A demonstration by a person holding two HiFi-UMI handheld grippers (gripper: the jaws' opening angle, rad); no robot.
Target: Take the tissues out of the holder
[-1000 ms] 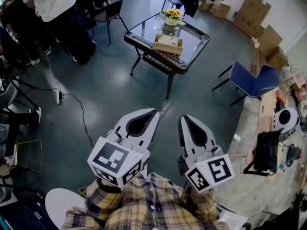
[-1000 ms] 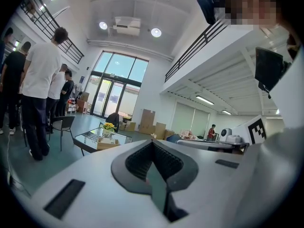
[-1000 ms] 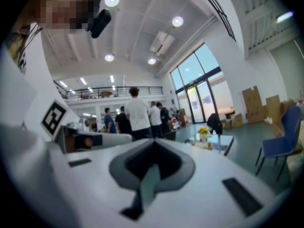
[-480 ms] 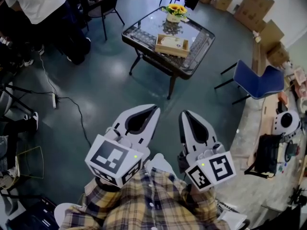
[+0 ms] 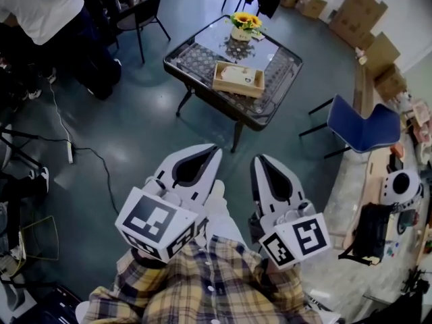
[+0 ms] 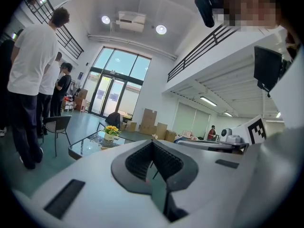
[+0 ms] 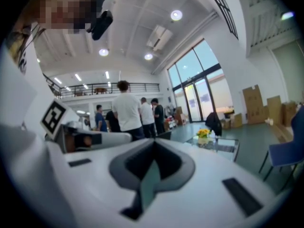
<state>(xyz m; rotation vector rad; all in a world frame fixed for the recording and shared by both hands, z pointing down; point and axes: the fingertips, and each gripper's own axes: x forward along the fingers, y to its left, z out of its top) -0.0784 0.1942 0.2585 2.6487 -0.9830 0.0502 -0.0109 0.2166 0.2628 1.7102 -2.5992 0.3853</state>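
A glass-topped table is seen ahead on the grey floor, and on it, toward its near edge, a shallow wooden tissue holder is laid flat. Something pale is seen inside the holder, probably the tissues, though it is too small for that to be settled. A pot of yellow flowers is set at the far edge of the table, behind the holder. The left gripper and the right gripper are held side by side well short of the table, both pointed toward it, and neither is in contact with the holder. The fingers of each gripper are pressed together at the tips, with nothing caught between them. A blue chair is placed to the right of the table, and people are gathered to its left.
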